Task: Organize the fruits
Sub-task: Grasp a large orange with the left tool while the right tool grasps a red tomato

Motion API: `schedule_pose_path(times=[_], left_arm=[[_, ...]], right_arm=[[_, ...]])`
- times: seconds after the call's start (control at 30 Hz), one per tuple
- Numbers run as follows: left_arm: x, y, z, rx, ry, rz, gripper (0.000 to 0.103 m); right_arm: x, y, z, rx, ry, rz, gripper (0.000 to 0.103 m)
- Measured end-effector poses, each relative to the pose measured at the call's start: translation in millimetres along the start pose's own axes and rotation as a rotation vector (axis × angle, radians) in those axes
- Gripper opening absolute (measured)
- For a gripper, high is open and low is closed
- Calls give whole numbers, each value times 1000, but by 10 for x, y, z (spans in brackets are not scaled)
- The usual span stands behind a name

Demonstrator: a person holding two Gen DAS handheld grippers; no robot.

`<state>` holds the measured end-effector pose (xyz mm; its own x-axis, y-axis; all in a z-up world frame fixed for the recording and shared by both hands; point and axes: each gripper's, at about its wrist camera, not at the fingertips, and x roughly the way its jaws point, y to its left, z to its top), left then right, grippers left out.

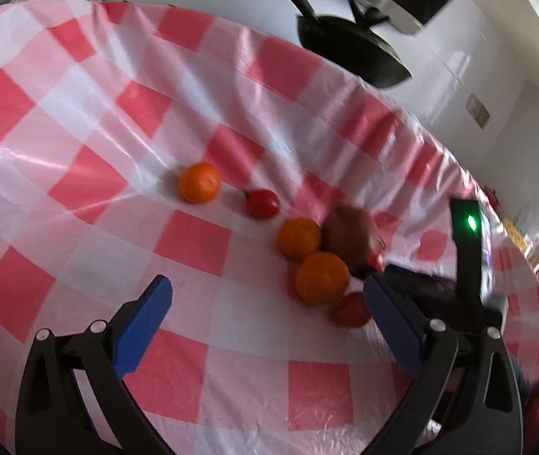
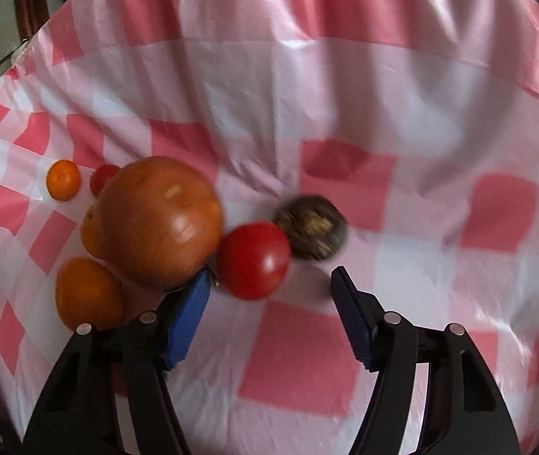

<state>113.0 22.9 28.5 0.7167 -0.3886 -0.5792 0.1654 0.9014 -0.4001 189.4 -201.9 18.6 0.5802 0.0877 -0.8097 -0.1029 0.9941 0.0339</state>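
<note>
Right tongs [image 2: 269,288] released, red tomato [image 2: 253,260] just beyond tips; left tongs [image 1: 265,295] released.

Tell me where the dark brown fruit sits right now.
In the right wrist view, the dark brown fruit lies on the checked cloth just right of the red tomato, ahead of the open right gripper.

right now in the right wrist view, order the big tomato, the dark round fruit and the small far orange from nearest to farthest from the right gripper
1. Big tomato: just ahead of the right gripper, toward its left finger.
2. Dark round fruit: just behind the tomato, slightly right.
3. Small far orange: far left on the cloth.
</note>
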Motion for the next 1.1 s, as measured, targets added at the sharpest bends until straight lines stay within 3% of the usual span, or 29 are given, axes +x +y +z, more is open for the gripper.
schedule_pose_path(times=[0.07,0.13,0.27,0.37,0.43,0.5,0.53,0.63,0.83,1.1], left_arm=[[51,-66,-8,24,21,-7,101],[159,-175,8,65,49,5,101],[425,-379,76,133,101,28,101],[633,-475,150,130,129,49,100],[813,-528,161,133,176,98,87],[935,-542,124,137,219,112,54],[915,-566,107,160,200,121,45],[832,-535,85,151,175,110,45],[475,-323,84,104,69,171,45],[-147,-21,-232,25,33,262,45]], right_arm=[[23,18,23,-9,-5,3,58],[-6,7,5,-9,-22,34,34],[-122,-156,-34,95,-76,28,34],[-155,-440,-127,247,-102,83,34],[-160,-575,-182,323,-119,124,34],[-145,-617,-208,354,-125,152,34],[-120,-636,-202,359,-124,162,34],[-96,-702,-224,377,-122,185,34],[-55,-791,-143,399,-131,194,34],[-111,-836,-160,420,-129,165,35]])
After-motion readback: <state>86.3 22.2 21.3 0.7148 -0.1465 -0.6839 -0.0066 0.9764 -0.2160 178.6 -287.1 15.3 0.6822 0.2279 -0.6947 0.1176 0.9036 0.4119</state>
